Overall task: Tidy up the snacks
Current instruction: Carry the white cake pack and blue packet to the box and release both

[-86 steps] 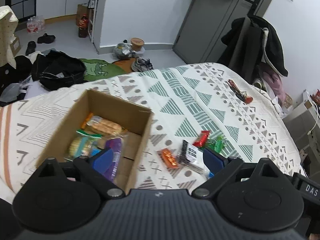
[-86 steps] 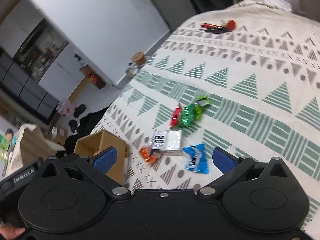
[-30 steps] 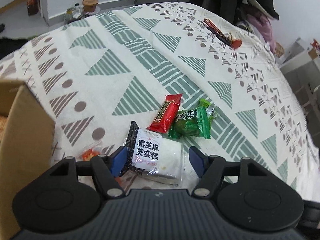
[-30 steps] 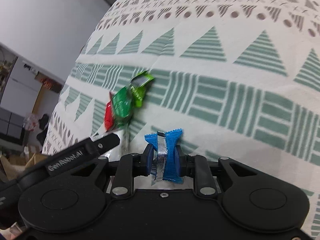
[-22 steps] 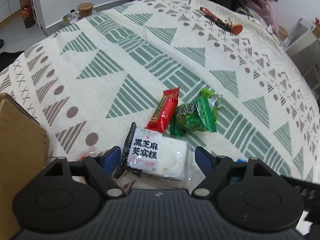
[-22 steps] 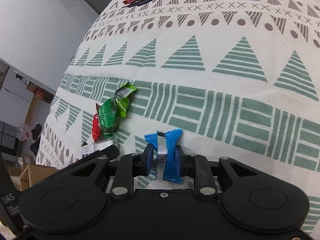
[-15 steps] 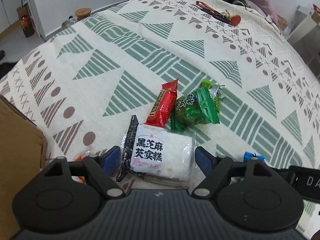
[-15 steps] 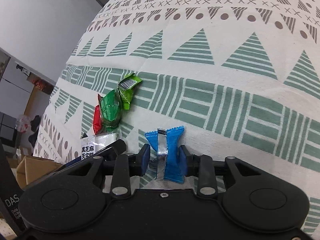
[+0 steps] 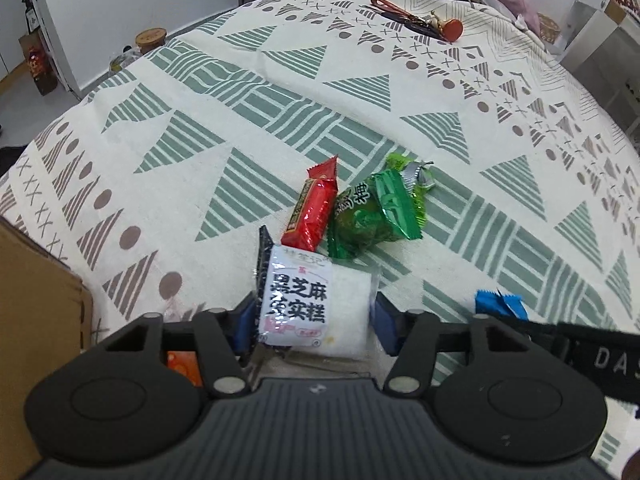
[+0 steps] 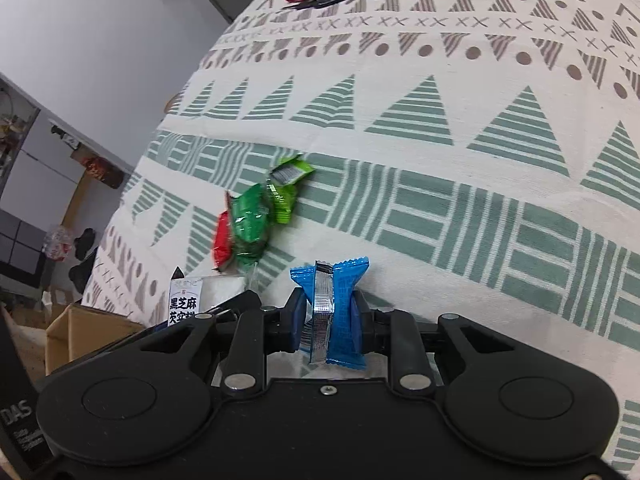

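Observation:
A white snack packet (image 9: 316,300) with black print lies on the patterned cloth (image 9: 200,152), between the blue pads of my left gripper (image 9: 314,316). Its jaws are closing and the pads touch both sides of the packet. My right gripper (image 10: 328,312) holds a blue snack packet (image 10: 334,300) upright, its jaws closing and pinching it at the waist. Just beyond the white packet lie a red packet (image 9: 312,212) and green packets (image 9: 372,212). An orange packet (image 9: 182,364) peeks out under the left gripper's body.
A cardboard box (image 9: 32,300) stands at the left edge of the left wrist view. Keys with a red tag (image 9: 416,20) lie at the far side of the cloth. Bottles and jars stand on the floor beyond the far left edge.
The left gripper's jaws have narrowed onto the white packet, which now sits between the pads. The right gripper keeps the blue packet, after loosening briefly and closing again.

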